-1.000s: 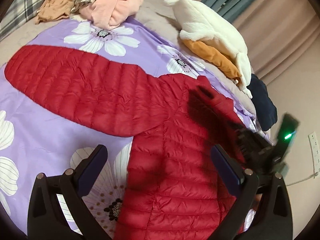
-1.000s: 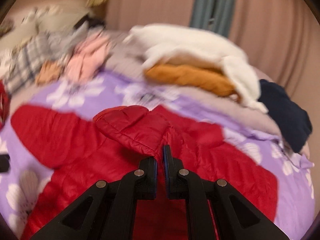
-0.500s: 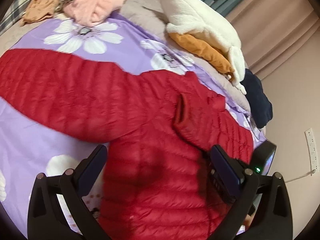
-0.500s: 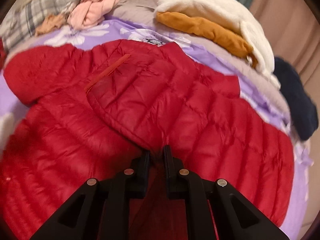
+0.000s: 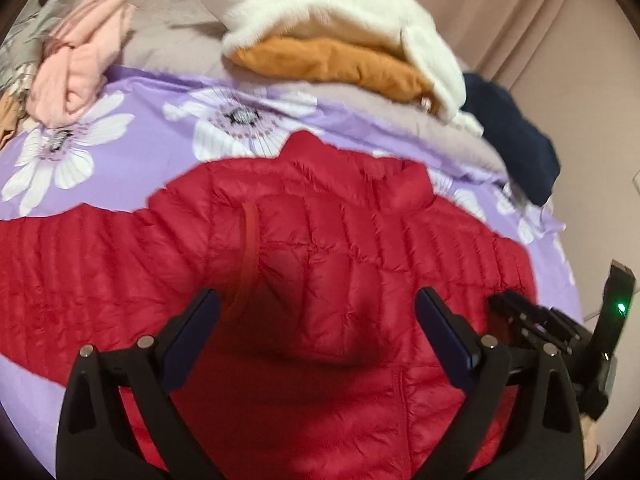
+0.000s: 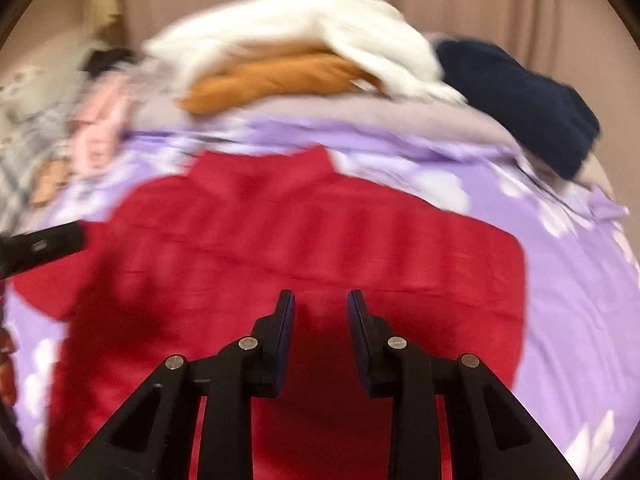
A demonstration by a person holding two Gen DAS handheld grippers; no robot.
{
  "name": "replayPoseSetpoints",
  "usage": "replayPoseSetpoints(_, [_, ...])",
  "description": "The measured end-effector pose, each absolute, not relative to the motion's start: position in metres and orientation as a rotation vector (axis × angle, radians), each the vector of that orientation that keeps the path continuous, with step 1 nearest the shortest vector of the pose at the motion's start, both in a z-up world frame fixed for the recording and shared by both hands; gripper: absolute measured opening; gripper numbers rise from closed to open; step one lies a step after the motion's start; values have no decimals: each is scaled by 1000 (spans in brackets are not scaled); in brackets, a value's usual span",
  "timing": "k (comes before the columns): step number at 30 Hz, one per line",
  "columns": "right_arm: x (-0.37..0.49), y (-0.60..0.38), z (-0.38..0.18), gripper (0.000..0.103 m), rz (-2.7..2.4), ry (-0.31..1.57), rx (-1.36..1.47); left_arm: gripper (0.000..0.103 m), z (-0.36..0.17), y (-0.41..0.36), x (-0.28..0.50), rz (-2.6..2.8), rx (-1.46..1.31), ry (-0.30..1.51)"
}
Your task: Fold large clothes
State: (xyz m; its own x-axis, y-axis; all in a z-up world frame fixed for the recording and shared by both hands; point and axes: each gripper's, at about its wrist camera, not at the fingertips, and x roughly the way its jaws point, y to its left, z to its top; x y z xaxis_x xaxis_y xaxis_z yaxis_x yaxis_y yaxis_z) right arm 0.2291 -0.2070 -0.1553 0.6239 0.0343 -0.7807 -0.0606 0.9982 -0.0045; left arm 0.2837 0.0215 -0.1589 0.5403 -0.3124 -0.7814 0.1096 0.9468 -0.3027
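A red quilted puffer jacket [image 5: 340,240] lies flat on the purple flowered bedspread [image 5: 120,152], collar toward the far side. One sleeve lies folded across its chest; the other stretches out to the left. My left gripper [image 5: 316,296] hovers over the jacket's middle, jaws wide and closing a little, with nothing gripped. My right gripper [image 6: 320,296] is above the jacket [image 6: 320,240] with its jaws opening and no cloth between the pads. It also shows at the right edge of the left wrist view, right gripper [image 5: 536,320]. The right wrist view is blurred.
A white fleece [image 5: 328,4] over an orange garment [image 5: 340,62] and a navy garment [image 5: 512,136] lie at the bed's far right. Pink clothes [image 5: 76,64] are heaped at the far left. A curtain and wall stand behind.
The right gripper carried the sleeve across the jacket's chest, laid it down and let go, its jaws parting. Both grippers have swung toward the jacket's right side and collar.
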Motion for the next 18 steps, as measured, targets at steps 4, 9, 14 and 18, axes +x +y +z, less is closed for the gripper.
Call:
replayPoseSetpoints(4, [233,-245,-184,25,-61,942,22,97,-186,6,292,-286,-191,1044])
replayPoseSetpoints(9, [228,-266,-189,25,-5,934,114,97,-219,-10,297,-263,-128,1124])
replayPoseSetpoints(14, [230,-248,-184,25,62,935,59,93,-178,2,290,-230,-205,1009])
replayPoseSetpoints(18, [233,-246,-190,25,70,929,51,94,-150,-5,292,-300,-219,944])
